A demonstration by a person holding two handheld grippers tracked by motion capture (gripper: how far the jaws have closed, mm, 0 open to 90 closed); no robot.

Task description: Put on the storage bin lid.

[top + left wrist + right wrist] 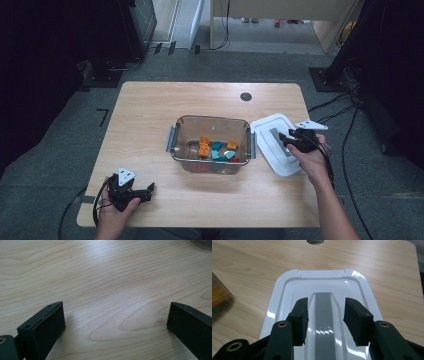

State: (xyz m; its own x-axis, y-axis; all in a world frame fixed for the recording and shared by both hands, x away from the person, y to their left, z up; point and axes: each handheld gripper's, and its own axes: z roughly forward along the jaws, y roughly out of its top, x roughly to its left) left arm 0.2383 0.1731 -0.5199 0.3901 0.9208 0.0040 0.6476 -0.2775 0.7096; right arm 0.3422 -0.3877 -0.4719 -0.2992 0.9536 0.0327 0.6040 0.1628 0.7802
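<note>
Item: white lid with a grey handle, lying flat on the table just right of the bin, near the right edge.

Our right gripper sits over the lid, its jaws partly closed and straddling the handle; a gap shows on each side, so the pads do not press on it.

Our left gripper rests near the front left corner, jaws wide, bare wood between them.

Bin: clear, mid-table, latches at both ends, holding orange, teal and red blocks.

Open room: the whole left half and the far strip of the table, up to the cable hole. Right of the lid little wood is left before the edge.

Writing: we read none on lid, bin or blocks.
</note>
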